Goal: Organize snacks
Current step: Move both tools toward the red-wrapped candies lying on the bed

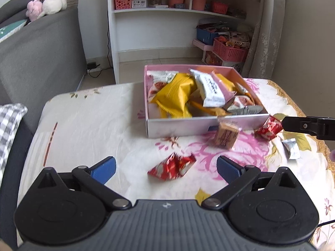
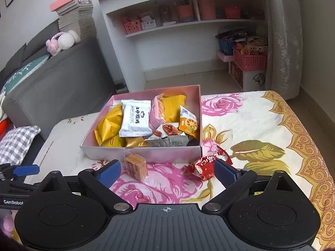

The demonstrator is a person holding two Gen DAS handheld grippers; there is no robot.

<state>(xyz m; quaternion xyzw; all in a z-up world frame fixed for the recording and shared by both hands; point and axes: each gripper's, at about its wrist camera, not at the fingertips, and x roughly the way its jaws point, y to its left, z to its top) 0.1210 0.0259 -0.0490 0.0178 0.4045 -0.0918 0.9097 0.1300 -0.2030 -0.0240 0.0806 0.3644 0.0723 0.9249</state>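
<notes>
A shallow pink cardboard box (image 1: 201,126) is seen on a tabletop covered with a cream cloth printed with pink roses (image 2: 251,129). The box is filled with wrapped snacks: yellow foil packets (image 1: 175,96), a white packet with dark lettering (image 2: 136,120), a pink packet (image 2: 156,113), and an orange packet picturing lotus root (image 2: 188,123).

Outside the box, a tan wafer block in clear wrap (image 2: 135,166) is found just beside the near wall. A red-and-white sweet wrapper (image 2: 204,167) lies on the cloth near the box's near right corner, just beside the inner face of the right gripper's right-hand finger; whether it is touched cannot be told. A second red wrapped sweet (image 1: 171,166) lies on the cloth ahead of the left gripper, and a small silver sachet (image 1: 292,151) lies further to the right.

The left gripper (image 1: 166,168) is held with its blue pads wide apart and nothing is clamped. The right gripper (image 2: 167,172) is likewise spread wide, with nothing gripped.
</notes>
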